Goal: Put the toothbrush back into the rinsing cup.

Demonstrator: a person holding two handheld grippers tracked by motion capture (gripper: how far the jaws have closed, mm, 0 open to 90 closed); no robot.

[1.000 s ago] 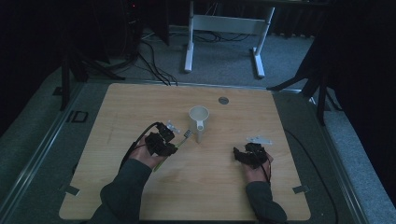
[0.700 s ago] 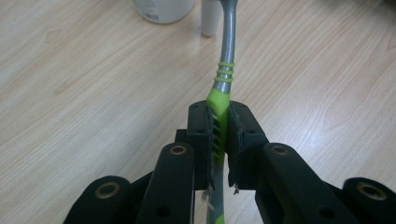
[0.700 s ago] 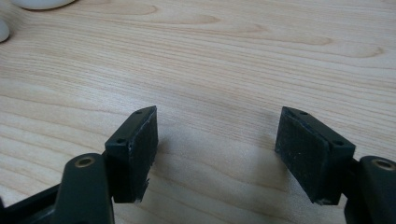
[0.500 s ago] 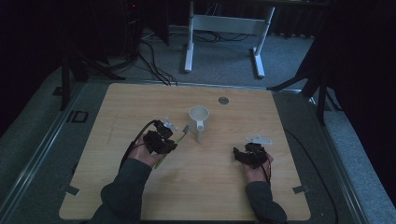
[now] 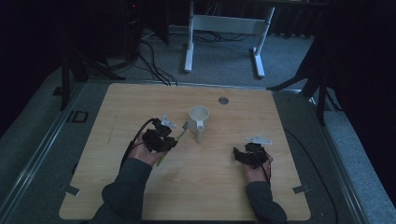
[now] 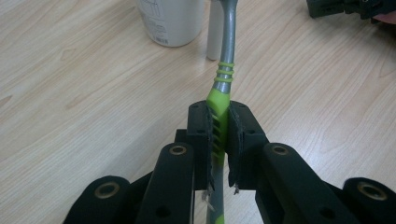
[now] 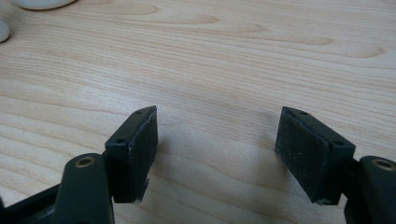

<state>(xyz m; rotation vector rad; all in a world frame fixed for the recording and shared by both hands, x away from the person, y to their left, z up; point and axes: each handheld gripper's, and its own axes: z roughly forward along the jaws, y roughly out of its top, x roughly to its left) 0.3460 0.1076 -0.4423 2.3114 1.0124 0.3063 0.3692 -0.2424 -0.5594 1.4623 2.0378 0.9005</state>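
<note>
Between the left tool's (image 6: pixel 223 133) pinching pads, toothbrush (image 6: pixel 226 70) points seemingly toward the cup (image 5: pixel 198 120).

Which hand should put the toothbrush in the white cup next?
Probably the left. The left gripper is already shut on the toothbrush, whose head points toward the cup close by. The right gripper is open, holds nothing and sits farther from the cup.

The toothbrush (image 6: pixel 223 88) head (and the mug (image 6: pixel 171 21) top) are cut off.
</note>
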